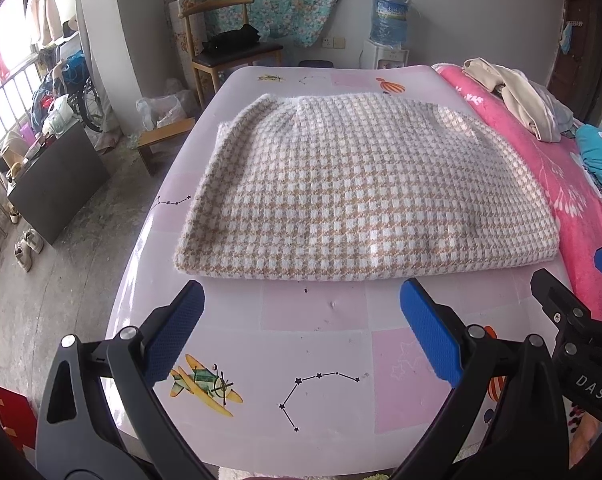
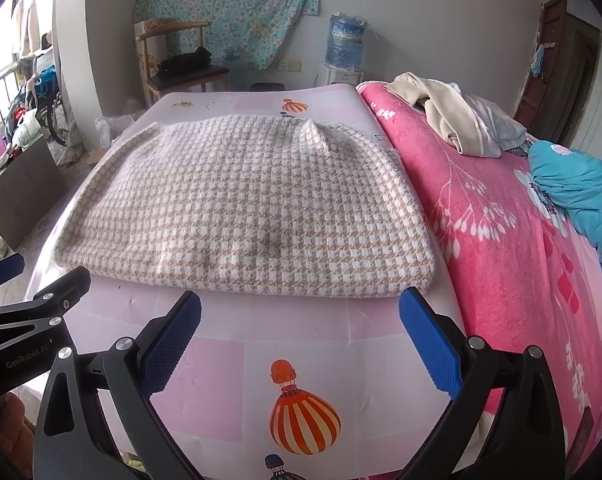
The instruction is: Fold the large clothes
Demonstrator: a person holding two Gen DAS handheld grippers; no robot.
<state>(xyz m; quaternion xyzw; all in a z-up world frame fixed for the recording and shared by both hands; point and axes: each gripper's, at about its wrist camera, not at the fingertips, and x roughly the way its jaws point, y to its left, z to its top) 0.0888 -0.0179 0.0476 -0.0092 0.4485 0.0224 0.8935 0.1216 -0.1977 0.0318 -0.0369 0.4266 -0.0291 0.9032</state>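
A tan and white houndstooth garment lies folded into a thick rectangle on the pink patterned table; the right wrist view shows the same garment on the same table. My left gripper hovers just short of its near folded edge, open, nothing between the blue pads. My right gripper stands open too, a little before the same edge toward its right end. The right gripper's fingers show at the right of the left wrist view, and the left gripper's fingers at the left of the right wrist view.
A bed with a pink floral blanket adjoins the table's right side, carrying a beige clothes pile and teal bedding. A wooden chair and a water dispenser stand behind. A dark board and clutter lie on the floor at left.
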